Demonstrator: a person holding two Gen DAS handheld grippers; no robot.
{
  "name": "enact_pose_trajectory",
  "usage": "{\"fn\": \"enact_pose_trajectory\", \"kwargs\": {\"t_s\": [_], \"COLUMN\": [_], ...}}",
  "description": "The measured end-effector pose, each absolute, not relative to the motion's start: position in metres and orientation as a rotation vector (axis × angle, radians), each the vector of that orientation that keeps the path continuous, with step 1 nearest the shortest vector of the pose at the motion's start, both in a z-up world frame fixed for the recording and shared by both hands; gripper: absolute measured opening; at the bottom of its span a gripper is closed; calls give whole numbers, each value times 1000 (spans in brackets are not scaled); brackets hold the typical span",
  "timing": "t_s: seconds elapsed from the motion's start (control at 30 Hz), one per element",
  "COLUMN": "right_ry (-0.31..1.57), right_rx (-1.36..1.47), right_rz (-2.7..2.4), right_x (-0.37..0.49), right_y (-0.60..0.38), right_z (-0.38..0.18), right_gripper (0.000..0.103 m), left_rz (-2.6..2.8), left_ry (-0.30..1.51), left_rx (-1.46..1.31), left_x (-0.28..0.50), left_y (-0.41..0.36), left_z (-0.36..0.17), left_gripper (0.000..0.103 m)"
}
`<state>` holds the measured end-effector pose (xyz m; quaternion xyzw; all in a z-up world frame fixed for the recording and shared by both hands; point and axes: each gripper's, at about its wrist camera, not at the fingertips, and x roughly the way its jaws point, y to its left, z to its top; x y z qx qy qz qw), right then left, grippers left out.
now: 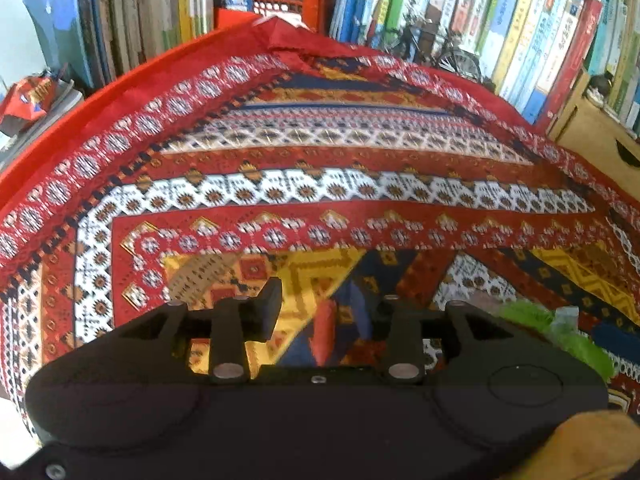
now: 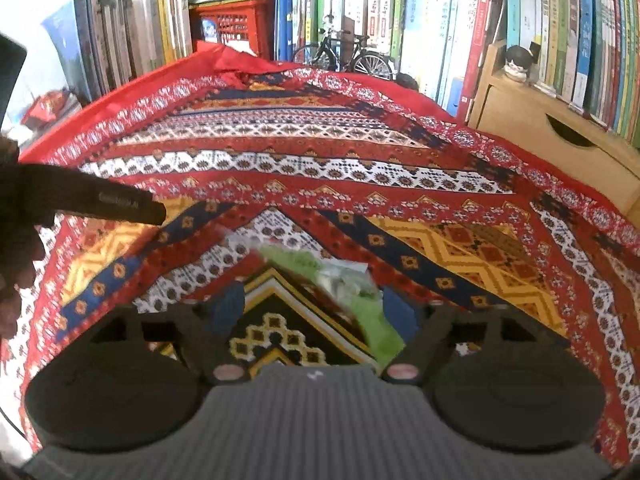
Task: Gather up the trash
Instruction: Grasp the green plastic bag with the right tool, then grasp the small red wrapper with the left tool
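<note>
A table under one red patterned cloth [image 2: 320, 168] stands before shelves of books [image 2: 440, 20]. Near the front edge, one green wrapper [image 2: 340, 280] lies between the spread fingers of the right gripper [image 2: 316, 308], untouched. The left gripper [image 1: 320, 308], partly spread, holds nothing. At the far edge stands one small bicycle [image 2: 344, 56], beside one red crate [image 2: 236, 24].

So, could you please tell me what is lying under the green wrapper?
The green wrapper rests on the patterned red cloth. Whatever that cloth covers, and anything beneath the wrapper itself, cannot be seen.
</note>
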<state>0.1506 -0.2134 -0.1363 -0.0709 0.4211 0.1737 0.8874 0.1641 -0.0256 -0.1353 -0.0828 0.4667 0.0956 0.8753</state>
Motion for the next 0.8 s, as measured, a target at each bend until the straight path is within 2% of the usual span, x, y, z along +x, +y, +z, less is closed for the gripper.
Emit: {"fn": "enact_pose_trajectory", "kwargs": {"t_s": [0.07, 0.2, 0.27, 0.3, 0.4, 0.43, 0.53, 0.6, 0.8], "right_ry": [878, 882, 889, 898, 934, 937, 925, 926, 941], "right_rx": [-159, -155, -162, -164, -168, -169, -159, -152, -113], "right_rz": [347, 334, 345, 351, 356, 358, 371, 379, 366], "right_x": [153, 161, 165, 167, 174, 174, 173, 171, 165], "right_y": [-214, -215, -214, -213, -210, -210, -210, -211, -214], "right_z": [-140, -146, -150, -152, -157, -156, -152, -151, -144], "right_gripper": [87, 87, 86, 83, 59, 44, 40, 39, 37], "left_rz": [181, 155, 141, 143, 182, 197, 185, 171, 159], "left_ry": [989, 975, 971, 980, 1004, 1010, 1027, 1024, 1026], "left_rx": [-169, -139, -114, -86, -53, -78, -149, -140, -141], "left_x": [161, 151, 148, 149, 153, 154, 156, 155, 147], "left_y": [-30, -37, -41, -43, -43, -40, -33, -34, -37], "left_z": [-138, -134, -134, -135, -142, -143, -145, -143, -136], "left_gripper": [36, 47, 47, 45, 37, 29, 14, 10, 10]}}
